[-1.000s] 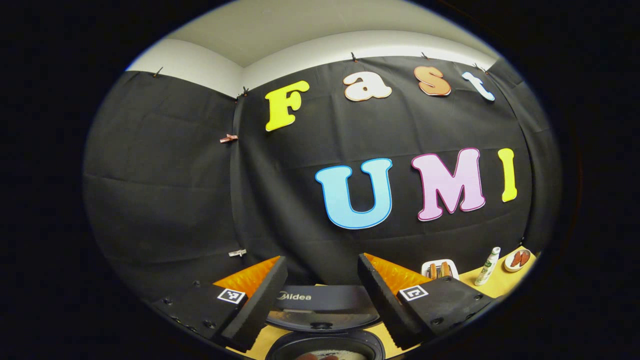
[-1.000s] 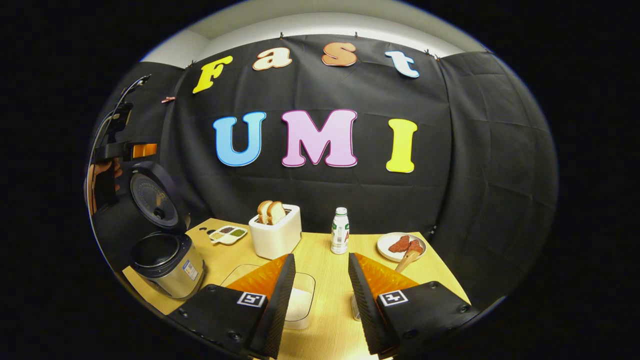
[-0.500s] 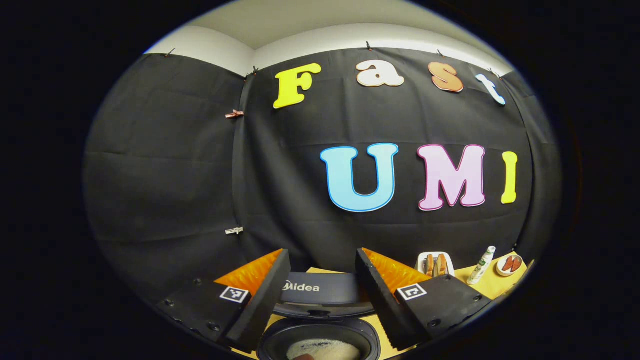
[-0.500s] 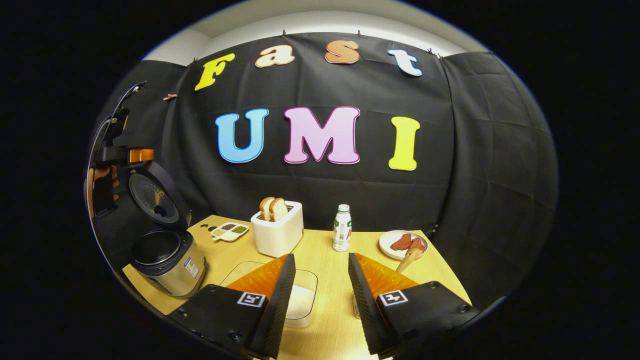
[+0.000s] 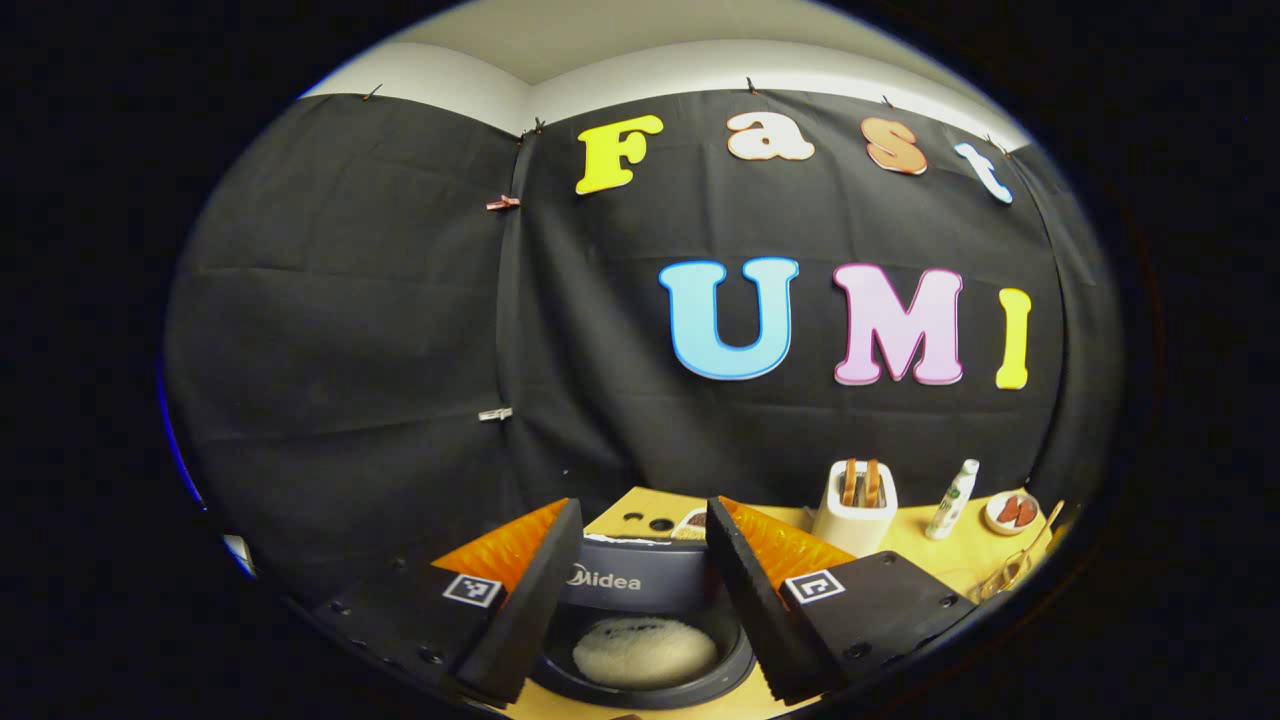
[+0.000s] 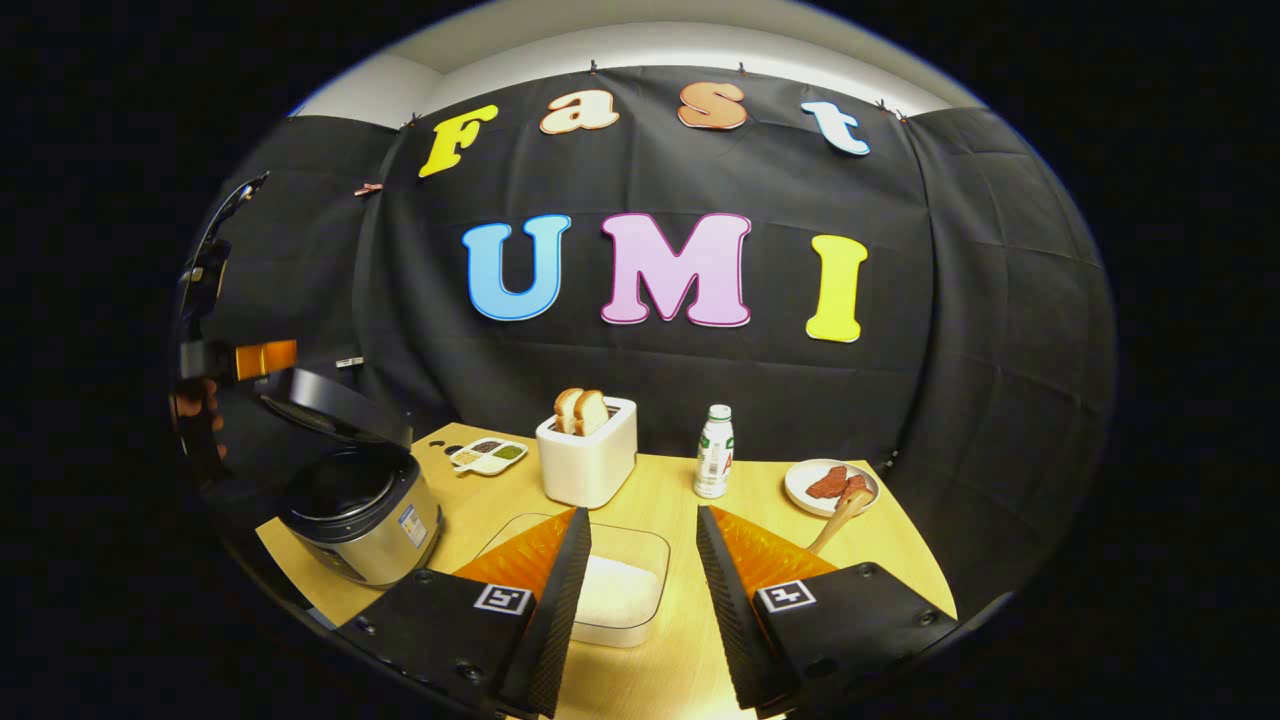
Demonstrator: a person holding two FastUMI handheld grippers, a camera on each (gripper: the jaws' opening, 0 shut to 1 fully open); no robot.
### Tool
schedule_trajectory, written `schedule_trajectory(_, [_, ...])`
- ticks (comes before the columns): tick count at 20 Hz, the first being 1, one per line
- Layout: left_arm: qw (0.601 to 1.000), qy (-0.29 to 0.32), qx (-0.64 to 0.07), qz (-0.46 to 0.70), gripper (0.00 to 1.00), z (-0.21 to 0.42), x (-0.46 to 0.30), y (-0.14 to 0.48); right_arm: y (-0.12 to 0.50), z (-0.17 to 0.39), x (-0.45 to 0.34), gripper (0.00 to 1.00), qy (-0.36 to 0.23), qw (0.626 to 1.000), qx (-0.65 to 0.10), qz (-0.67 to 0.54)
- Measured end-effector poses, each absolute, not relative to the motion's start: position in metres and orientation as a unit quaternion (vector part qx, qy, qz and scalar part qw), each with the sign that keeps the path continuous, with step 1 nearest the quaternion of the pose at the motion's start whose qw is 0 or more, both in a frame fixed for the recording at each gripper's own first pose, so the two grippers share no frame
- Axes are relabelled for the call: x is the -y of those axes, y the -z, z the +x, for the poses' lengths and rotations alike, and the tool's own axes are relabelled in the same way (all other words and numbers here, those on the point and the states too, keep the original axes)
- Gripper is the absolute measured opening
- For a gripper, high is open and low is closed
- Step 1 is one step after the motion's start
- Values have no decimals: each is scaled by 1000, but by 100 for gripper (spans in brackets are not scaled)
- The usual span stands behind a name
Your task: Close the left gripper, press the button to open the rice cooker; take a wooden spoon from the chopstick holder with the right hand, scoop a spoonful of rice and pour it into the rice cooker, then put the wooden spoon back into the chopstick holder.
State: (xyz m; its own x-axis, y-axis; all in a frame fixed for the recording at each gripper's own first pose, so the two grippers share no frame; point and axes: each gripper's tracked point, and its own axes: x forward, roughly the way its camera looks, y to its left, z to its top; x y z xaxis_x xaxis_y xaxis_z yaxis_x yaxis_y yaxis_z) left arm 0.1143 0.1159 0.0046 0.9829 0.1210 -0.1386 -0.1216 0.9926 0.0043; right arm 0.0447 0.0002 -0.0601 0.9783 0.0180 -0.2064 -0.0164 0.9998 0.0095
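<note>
since 1 s ago: the dark lid [image 6: 335, 405] of the rice cooker has dropped from near upright to a low tilt over the pot, and the left gripper [image 5: 640, 590] has come down w/ it, so the lid looks to be closing.

near: right gripper [image 6: 640, 600] jaws apart, holding nothing, hovering over the clear rectangular plastic box of white rice [image 6: 615, 590] on the light wooden table [image 6: 680, 650]. left gripper jaws also apart, empty, straddling the lid's front edge w/o gripping it; white rice visible in the dark inner pot [image 5: 645, 652] below.

mid: round steel-sided rice cooker [image 6: 365, 515] at table's left. wooden spoon [image 6: 838, 520] stands right of the right gripper, bowl end up; its holder is hidden behind the finger, so i can't confirm it.

far: white toaster w/ two bread slices [image 6: 588, 460], small white bottle [image 6: 714, 465], white plate w/ red pieces [image 6: 830, 485], small divided tray [image 6: 488, 455].

progress, as judged: cooker opened, rice in pot, spoon looks returned. task's listed steps appear done; only lid closing and withdrawal seem left.
</note>
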Motion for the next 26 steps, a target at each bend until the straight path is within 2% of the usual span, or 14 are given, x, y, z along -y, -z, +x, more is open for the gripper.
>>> schedule_trajectory(2, [994,-68,-82,0,85,97,-115,20,63,40,-9,67,-17,994,-108,6])
schedule_trajectory(14, [981,-82,-164,-58,85,53,-116,135,70,16,-23,67,-29,992,-119,-6])
schedule_trajectory(18, [983,-75,-147,-76,88,48,-111,139,71,14,-24,67,-29,992,-121,-10])
schedule_trajectory(26, [986,-70,-136,-64,87,49,-111,142,72,13,-33,67,-39,991,-124,-12])
